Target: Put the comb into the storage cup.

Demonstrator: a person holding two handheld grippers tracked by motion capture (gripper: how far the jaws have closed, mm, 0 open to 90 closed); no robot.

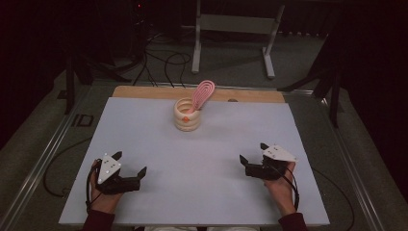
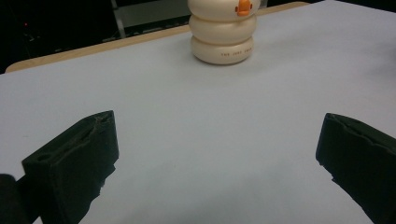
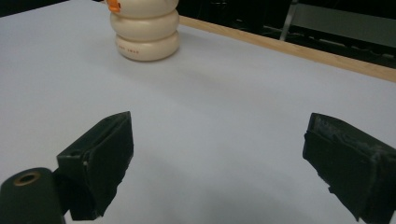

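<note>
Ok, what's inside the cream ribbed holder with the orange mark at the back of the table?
A pink looped plastic utensil stands in the cream ribbed holder, leaning right, its looped head above the rim. Its lower end is hidden by the holder's wall, and so is anything else at the bottom.

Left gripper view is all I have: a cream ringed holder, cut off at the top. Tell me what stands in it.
Observer: A pink looped whisk stands in the holder, leaning toward the far right.
Operator: Report where the other hand-held gripper is.
Observer: The right hand-held gripper rests near the table's front right, jaws open, apart from the holder.
Operator: Say what lies beyond the table.
Observer: A white metal frame stands on the floor behind the far edge, with black cables trailing beside it.
</note>
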